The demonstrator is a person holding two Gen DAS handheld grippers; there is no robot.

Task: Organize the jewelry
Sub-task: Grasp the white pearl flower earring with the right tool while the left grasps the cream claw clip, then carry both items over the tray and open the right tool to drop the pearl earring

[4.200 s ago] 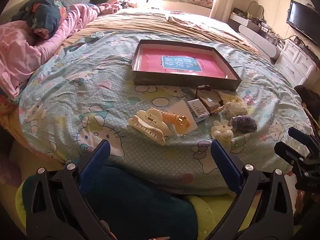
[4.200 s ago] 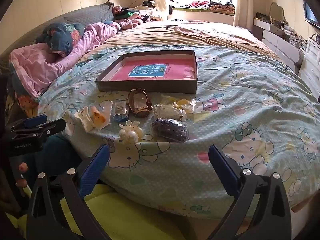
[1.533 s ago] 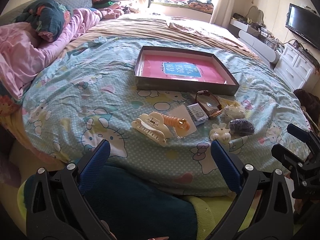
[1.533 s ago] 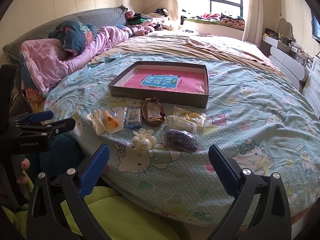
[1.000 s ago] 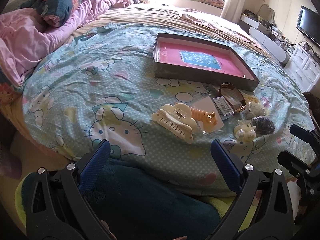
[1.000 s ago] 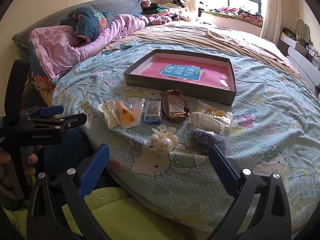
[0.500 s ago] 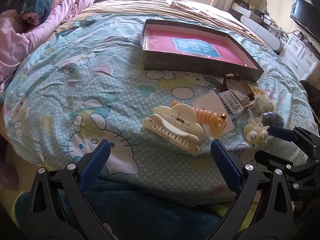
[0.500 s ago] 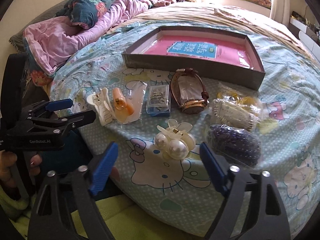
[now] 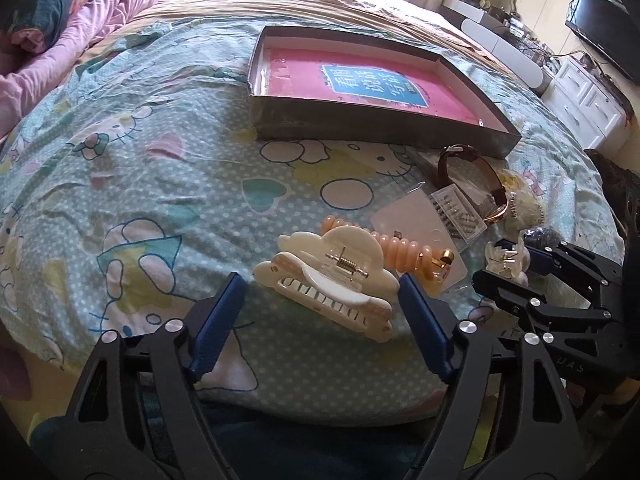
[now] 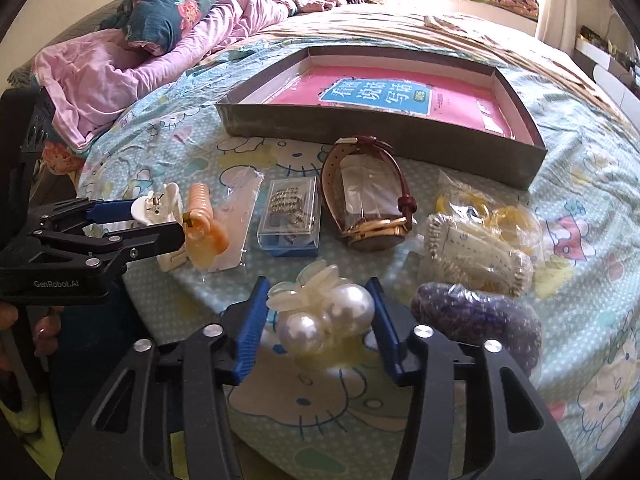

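left gripper (image 9: 320, 300): we straddle cream claw clip (image 9: 332, 280), jaws wide
right gripper (image 10: 316, 320): we bracket pearl clip (image 10: 324, 316), jaws narrowed, contact unclear
right view only: purple beads (image 10: 476, 320) in full

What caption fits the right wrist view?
Right hand-held gripper straddles a pearl hair clip on the bed, jaws open, box beyond.

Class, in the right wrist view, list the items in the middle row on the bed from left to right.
Cream claw clip → orange spiral hair tie → clear box of studs → brown-strap watch → beaded cream purse
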